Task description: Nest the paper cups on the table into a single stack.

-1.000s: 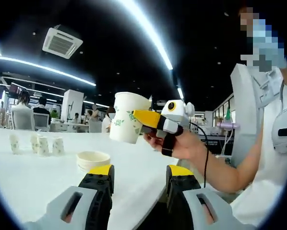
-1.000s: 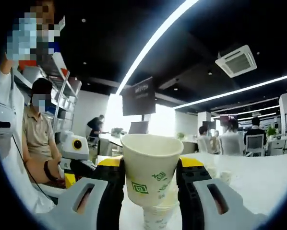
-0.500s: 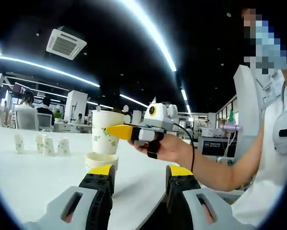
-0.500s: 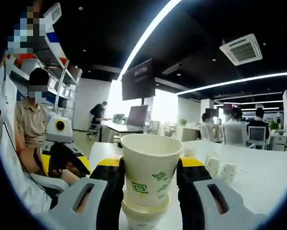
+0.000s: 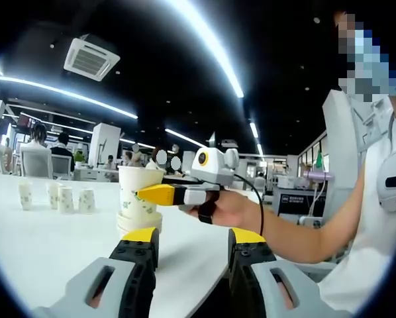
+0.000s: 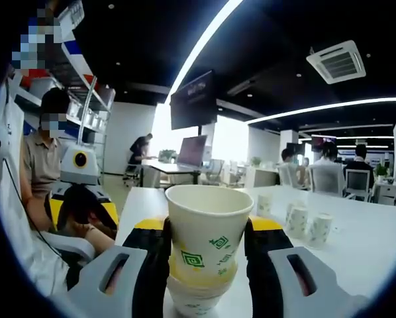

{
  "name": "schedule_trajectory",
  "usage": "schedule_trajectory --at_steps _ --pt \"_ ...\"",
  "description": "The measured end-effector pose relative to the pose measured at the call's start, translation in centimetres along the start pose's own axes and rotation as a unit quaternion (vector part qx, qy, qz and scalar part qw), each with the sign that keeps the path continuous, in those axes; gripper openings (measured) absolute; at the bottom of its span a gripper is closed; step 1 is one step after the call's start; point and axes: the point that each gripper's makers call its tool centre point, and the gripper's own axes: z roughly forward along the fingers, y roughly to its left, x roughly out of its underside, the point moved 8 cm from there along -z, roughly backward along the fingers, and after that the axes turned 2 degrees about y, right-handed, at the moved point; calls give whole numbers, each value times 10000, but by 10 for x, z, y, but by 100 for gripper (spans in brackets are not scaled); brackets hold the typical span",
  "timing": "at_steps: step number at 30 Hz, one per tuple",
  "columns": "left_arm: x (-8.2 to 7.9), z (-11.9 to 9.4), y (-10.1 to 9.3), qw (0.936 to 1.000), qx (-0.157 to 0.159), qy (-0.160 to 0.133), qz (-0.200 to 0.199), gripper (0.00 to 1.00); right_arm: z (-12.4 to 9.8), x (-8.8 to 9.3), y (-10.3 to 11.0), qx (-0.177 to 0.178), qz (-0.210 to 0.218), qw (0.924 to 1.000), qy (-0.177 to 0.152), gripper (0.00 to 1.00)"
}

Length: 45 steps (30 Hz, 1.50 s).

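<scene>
1. Left gripper view: left tongs (image 5: 188, 246) apart, holding nothing, low over the near edge of the white counter (image 5: 46, 245).
2. Just beyond them, a paper cup (image 5: 140, 193) upright and sunk partway into a stack of cups (image 5: 139, 221) standing on the counter.
3. Right tongs (image 5: 159, 194), in a hand (image 5: 228, 211), reaching in from the right and clamped across that cup.
4. Three small cups (image 5: 57, 198) well apart, far left on the counter.
5. Right gripper view: right tongs (image 6: 206, 228) clamped on both sides of the paper cup (image 6: 207, 233), green print facing, nested in the stack of cups (image 6: 197, 295).
6. Left tongs (image 6: 81, 209) at left; the small cups (image 6: 302, 220) behind right.
</scene>
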Motion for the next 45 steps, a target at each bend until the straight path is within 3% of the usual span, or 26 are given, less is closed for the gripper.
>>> schedule_trajectory --at_steps 11,17,21,30,38,45 --pt "2 1 0 10000 2 46 21 44 1 9 2 39 -139 9997 193 48" --pt "2 0 1 10000 -33 36 26 44 5 16 2 104 -85 9992 388 70" --pt "2 0 2 10000 -39 21 16 44 4 19 5 66 -61 9990 433 72" --pt "4 -2 9 9996 -197 130 -143 47 3 17 9 53 1 9994 351 74" --pt "2 -7 16 9991 -353 39 -212 47 -12 10 17 142 74 9998 113 74" --pt "-20 -11 40 9979 -643 -48 98 47 -29 1 27 255 115 9995 -152 74"
